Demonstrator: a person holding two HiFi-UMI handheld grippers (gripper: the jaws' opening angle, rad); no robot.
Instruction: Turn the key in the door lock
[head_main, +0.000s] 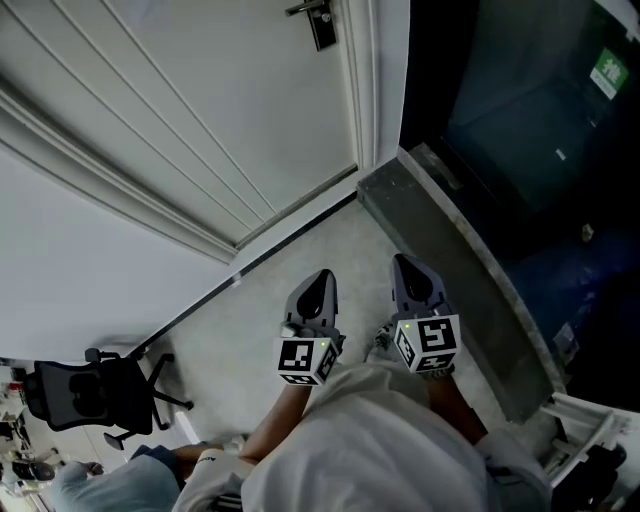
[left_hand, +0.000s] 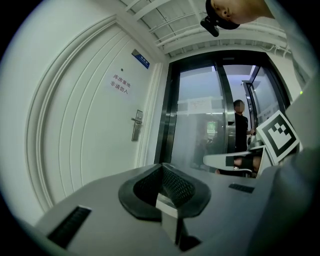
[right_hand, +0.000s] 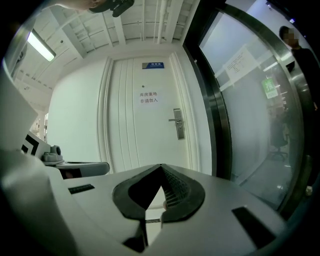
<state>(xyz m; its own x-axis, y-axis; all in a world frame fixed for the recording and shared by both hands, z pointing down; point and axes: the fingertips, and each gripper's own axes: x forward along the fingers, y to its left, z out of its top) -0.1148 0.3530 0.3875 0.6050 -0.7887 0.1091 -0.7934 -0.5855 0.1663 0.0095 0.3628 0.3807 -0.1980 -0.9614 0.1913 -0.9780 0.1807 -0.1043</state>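
Right gripper view shows the lock well ahead; left gripper and right gripper are closed, empty. No key seen: likely small, stiff; pinch its head.

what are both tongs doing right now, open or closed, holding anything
left tongs: closed, nothing seen between them
right tongs: closed, nothing clearly held

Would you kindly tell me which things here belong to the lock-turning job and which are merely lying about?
Job: door, lock plate with handle, left gripper, right gripper.
Lying about: office chair, glass partition, paper notice.
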